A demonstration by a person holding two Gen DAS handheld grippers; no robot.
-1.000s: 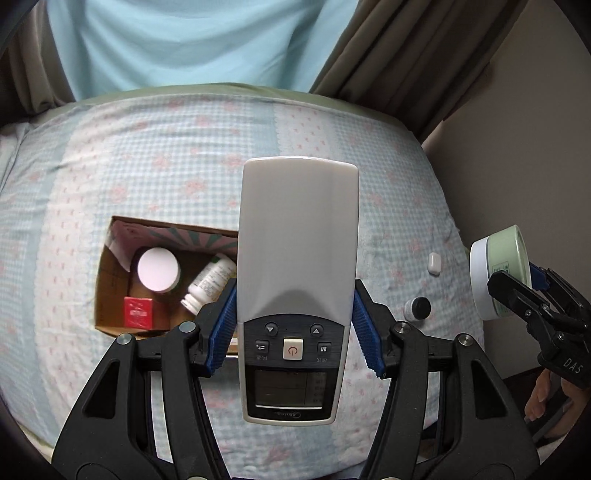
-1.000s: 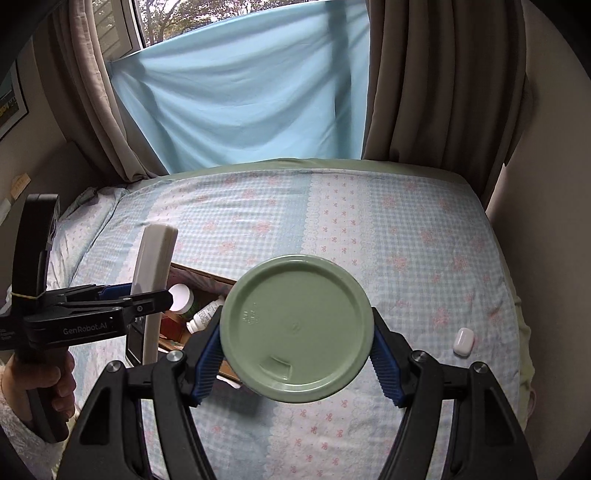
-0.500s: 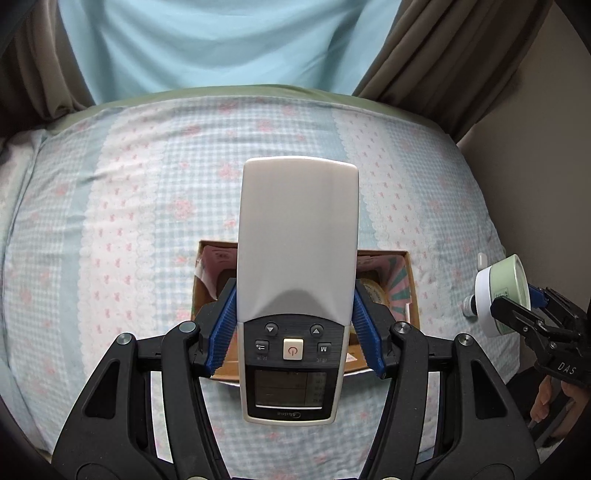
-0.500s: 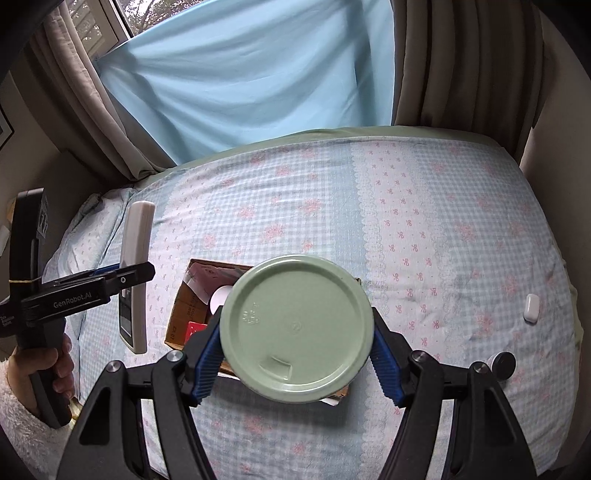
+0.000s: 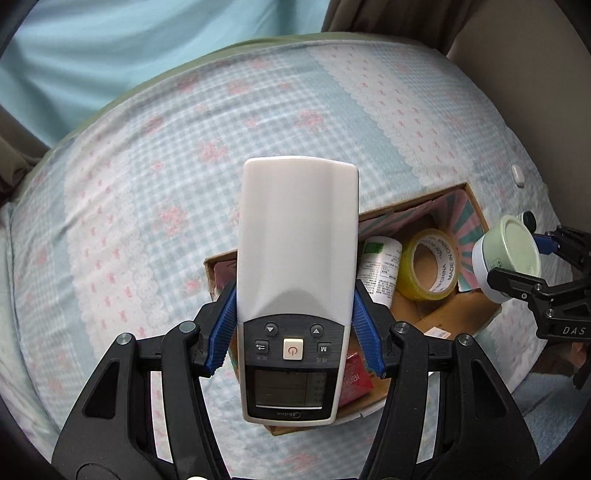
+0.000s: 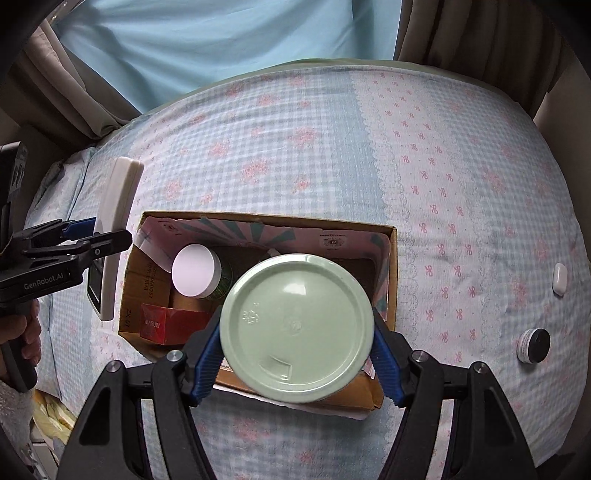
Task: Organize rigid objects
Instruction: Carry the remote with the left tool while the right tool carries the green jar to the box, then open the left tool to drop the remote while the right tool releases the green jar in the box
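Both grippers loaded above the cardboard box (image 6: 391, 280)

Our left gripper (image 5: 297, 328) clamps the remote control (image 5: 297, 258) over the box's left end; our right gripper (image 6: 295, 354) squeezes the green-lidded jar (image 6: 295, 328) above its near right, likely so both can drop in.

— What sort of place is pictured?
— A home bedroom: a bed (image 6: 369, 155) dressed in a blue gingham sheet with pink flowers and bows fills both views.
— What else marks it?
— Brown curtains (image 6: 443, 29) hang at the far side around a pale blue cloth (image 6: 229, 40), and a cardboard box (image 6: 393, 280) of household odds and ends sits on the bed.
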